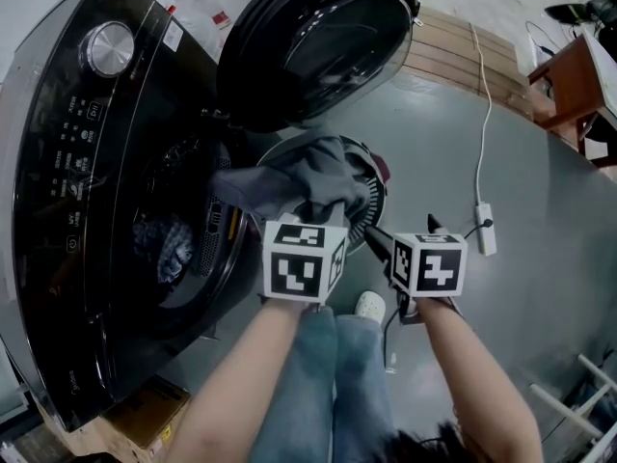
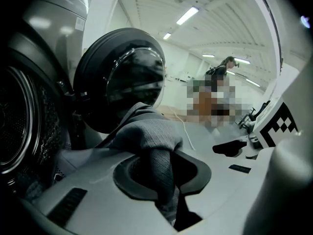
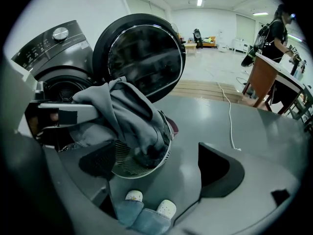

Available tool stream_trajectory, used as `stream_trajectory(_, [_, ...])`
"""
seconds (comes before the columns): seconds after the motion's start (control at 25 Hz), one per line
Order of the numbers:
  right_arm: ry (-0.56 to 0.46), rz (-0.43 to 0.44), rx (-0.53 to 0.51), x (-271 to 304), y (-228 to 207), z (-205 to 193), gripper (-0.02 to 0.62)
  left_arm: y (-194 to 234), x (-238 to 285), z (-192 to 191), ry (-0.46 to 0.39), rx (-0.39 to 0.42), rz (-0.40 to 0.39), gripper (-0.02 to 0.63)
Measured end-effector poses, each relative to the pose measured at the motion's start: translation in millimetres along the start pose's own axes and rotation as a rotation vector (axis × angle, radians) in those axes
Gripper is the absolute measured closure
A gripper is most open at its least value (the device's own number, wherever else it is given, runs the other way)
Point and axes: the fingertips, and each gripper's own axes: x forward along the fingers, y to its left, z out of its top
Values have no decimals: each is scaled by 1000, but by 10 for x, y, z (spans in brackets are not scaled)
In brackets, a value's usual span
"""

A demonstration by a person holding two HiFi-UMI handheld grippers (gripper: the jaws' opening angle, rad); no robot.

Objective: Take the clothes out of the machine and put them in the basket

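The washing machine (image 1: 67,162), a dark glossy front-loader with a round metal knob (image 1: 108,48), is seen at the left. Its round glass door (image 1: 318,41) is swung wide open. A bluish patterned cloth (image 1: 169,244) is seen lying in the perforated drum.

The left gripper (image 2: 164,180) is held on a bare forearm (image 1: 241,374) stretched forward and is tilted downward. Its jaws are drawn nearly together and clamped on a fold of a grey garment (image 2: 146,131). The garment is of soft ribbed knit. It is bunched above the jaws and draped over the laundry basket (image 1: 371,205), one end trailing back towards the drum opening.

The basket is round, pale and slatted, and it is set on the smooth grey floor just in front of the machine. Part of the garment is already lowered inside it.

The right gripper (image 1: 405,231) is held just beside the left one, pointed steeply down near the basket's rim. Its jaws are spread apart and nothing is gripped between them. Only the floor, the basket and the person's white shoes (image 3: 146,202) below blue jeans (image 1: 333,384) are seen past them.

Further right, a white power strip (image 1: 485,228) with its cord is laid on the floor. A wooden desk (image 1: 569,75) is placed at the far edge.
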Motion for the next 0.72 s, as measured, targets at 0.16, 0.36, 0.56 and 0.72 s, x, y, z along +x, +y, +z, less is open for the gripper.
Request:
stream_trajectory(0.16, [2,-7,4,19,-40,-31,69,14,41,-92,27,5,-8,546])
stream_trajectory(0.36, [13,-4,5,75,-38,-111,69,298,121,-335,102,-22,48,546])
stream_trajectory(0.56, [36,-8,-10,186,-43,-219,69,591,237,-573,161,-50,94,528])
stream_trajectory(0.72, [54,-8,-1,260,-25,-318,69,723,329,-724,180,-57,103,181])
